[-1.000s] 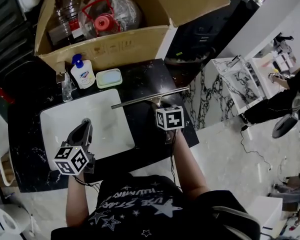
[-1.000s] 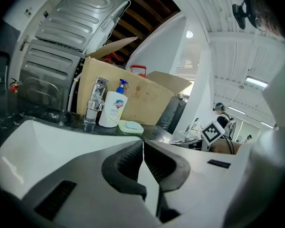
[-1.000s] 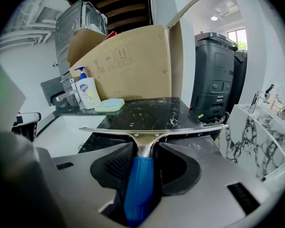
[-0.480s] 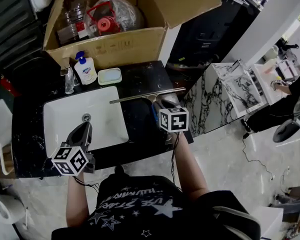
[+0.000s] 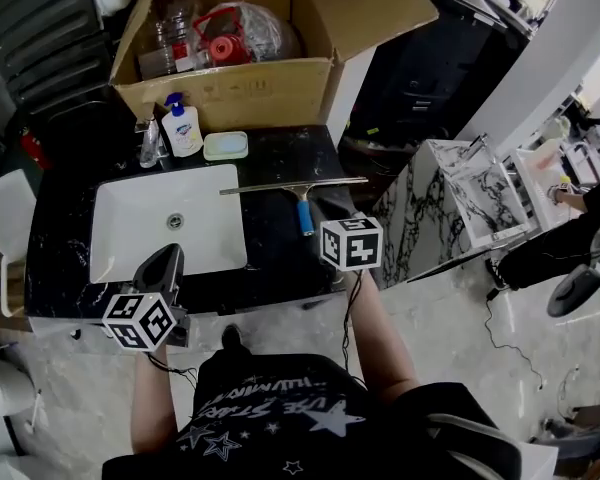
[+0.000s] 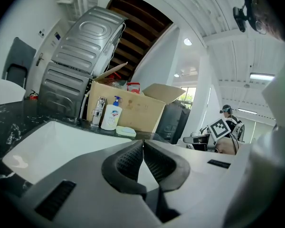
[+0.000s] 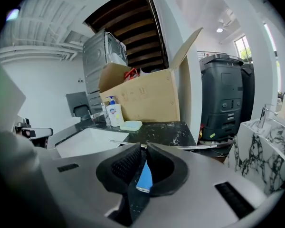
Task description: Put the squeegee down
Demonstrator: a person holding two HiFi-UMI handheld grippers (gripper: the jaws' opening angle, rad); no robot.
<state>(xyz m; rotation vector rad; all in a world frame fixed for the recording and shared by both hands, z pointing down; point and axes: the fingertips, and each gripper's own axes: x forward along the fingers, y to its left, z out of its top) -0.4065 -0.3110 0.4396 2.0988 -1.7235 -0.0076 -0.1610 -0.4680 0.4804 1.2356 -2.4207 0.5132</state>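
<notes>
Head view: squeegee (image 5: 298,186) lies flat on black counter (image 5: 270,243), just R of white sink (image 5: 130,228). It has a long thin metal blade bar running L–R, w/ a short blue handle pointing back toward the person. Right gripper (image 5: 332,218) sits near the handle end, off it. Left gripper (image 5: 167,260) is over the sink's front edge. Soap bottle (image 5: 186,128), pale soap dish (image 5: 225,145) and cardboard box (image 5: 250,93) stand behind the sink. Bottle label blue/white, too small to read. Box print faint, unreadable. Shirt has stars and lettering, not legible.

Left gripper view: jaws together at the tips, nothing btwn them.

Right gripper view: jaws a slim gap apart, gripping nothing. Blue handle shows through the gap, down on the counter, blade crosswise beyond it.
</notes>
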